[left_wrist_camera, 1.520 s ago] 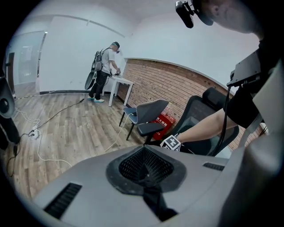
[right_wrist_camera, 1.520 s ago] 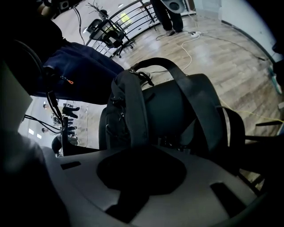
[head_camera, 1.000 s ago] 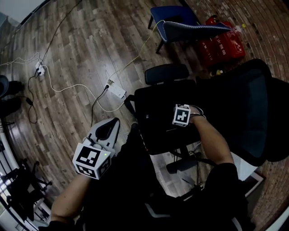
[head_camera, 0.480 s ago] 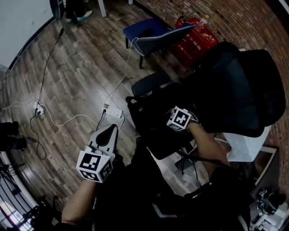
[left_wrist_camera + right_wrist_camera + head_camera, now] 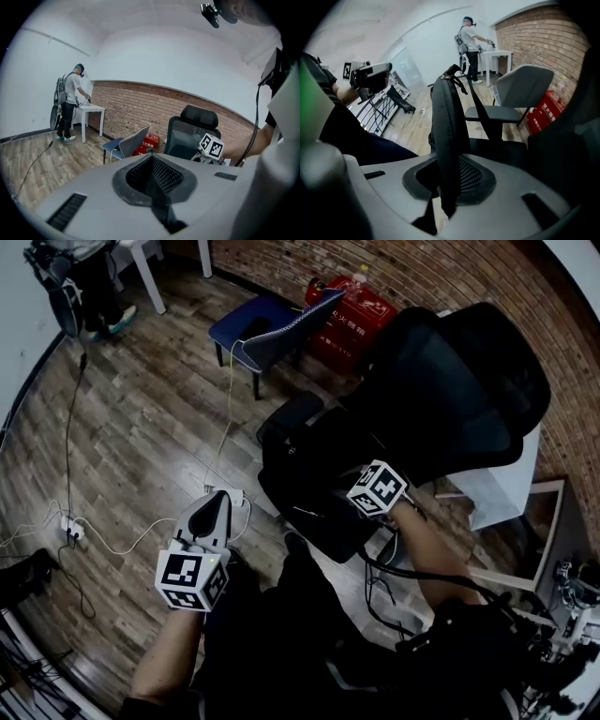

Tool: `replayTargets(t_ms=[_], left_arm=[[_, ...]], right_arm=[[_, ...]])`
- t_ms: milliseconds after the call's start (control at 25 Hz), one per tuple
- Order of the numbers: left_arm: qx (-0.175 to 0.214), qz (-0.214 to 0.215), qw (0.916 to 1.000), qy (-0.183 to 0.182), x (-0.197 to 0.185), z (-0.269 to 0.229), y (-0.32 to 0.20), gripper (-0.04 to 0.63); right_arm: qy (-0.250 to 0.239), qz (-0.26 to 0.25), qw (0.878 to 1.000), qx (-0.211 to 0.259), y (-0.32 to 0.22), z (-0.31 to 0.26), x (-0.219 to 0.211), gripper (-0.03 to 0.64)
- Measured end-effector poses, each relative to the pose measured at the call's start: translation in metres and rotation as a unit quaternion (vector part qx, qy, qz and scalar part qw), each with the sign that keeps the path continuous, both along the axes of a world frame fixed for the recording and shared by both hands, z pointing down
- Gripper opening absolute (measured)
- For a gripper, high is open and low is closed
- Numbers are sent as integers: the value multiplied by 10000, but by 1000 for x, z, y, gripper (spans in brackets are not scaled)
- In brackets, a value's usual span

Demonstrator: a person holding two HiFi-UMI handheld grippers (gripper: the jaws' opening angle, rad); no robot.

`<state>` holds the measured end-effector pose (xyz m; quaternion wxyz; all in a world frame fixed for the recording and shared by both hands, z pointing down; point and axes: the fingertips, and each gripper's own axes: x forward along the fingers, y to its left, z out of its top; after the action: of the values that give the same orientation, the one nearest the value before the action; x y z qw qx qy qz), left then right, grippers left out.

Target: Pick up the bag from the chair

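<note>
Black strap (image 5: 443,117) pinched in the right tool (image 5: 445,185), jaws pressed onto it from both sides, webbing running up and away from the tool. Bag (image 5: 314,474) likewise black, hanging below that strap just in front of the black office chair (image 5: 459,381), close against its seat. Not clear whether still touching the seat or free of it.

Left tool (image 5: 153,173) pressed together on nothing, held out over the wooden floor (image 5: 141,427), well apart from the bag and to its left in the head view.

Beyond the office chair, a blue chair (image 5: 253,332) on thin legs, with a red box (image 5: 349,317) just beside it at the foot of the brick wall (image 5: 441,273). White cable (image 5: 122,545) trailing loose across the floor near the left tool. Far off in the left gripper view, a person (image 5: 70,98) standing at a white table (image 5: 92,108).
</note>
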<state>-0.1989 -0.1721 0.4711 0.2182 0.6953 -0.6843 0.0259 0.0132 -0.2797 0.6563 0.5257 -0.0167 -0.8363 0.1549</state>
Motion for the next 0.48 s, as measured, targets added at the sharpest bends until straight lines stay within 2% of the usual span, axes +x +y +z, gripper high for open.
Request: replayTargets(t_ms=[240, 360, 480], left_arm=[[191, 549, 9983, 93, 0, -10, -4, 12], [285, 718, 9970, 100, 2, -18, -7, 12], [416, 1040, 9936, 115, 5, -27, -18, 12]], right_arm=[[-533, 1121, 9920, 231, 11, -54, -5, 71], [-795, 1601, 9832, 367, 15, -87, -6, 71], [-1083, 2151, 9691, 533, 14, -117, -4, 71]])
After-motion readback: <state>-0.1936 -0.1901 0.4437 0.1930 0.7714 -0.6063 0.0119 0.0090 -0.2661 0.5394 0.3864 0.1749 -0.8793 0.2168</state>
